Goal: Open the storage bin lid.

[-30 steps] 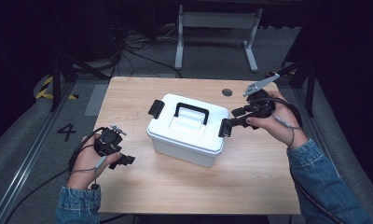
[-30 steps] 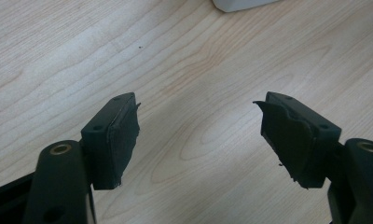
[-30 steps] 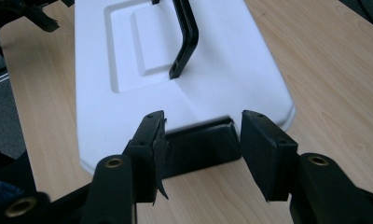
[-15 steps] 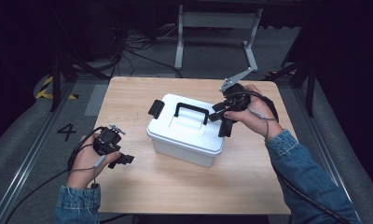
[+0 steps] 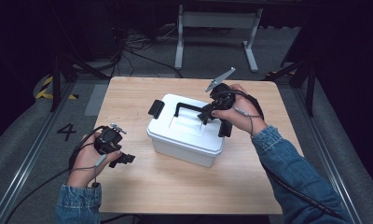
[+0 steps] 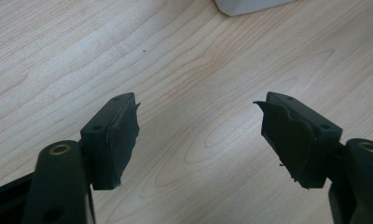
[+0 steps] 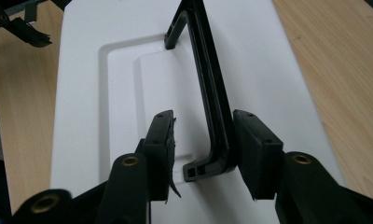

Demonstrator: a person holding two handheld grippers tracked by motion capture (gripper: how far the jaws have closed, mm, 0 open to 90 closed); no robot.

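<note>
**Right claw lines up on the box handle**

Our right claw (image 7: 201, 140) sits low over the white storage box (image 5: 187, 133), its jaws spread to either side of the black carry handle (image 7: 212, 100). In the right gripper view the handle's near end stands between the two pads: one pad looks to be touching or nearly touching the bar, while the other stands a little off it, so we judge the grip not yet closed. The handle stands upright above the recessed panel of the lid (image 7: 128, 70).

The box rests near the middle of the wooden table (image 5: 175, 186), its lid on and a black latch (image 5: 155, 108) visible at its left end.

Our left claw (image 6: 198, 135) hovers low over bare wood near the table's left edge, jaws spread wide and holding nothing; a corner of the box shows at the top of its view.

As we read it, the approach is done. Closing on the handle is what remains, along with whatever lift or carry comes after; the box looks not yet raised.
</note>
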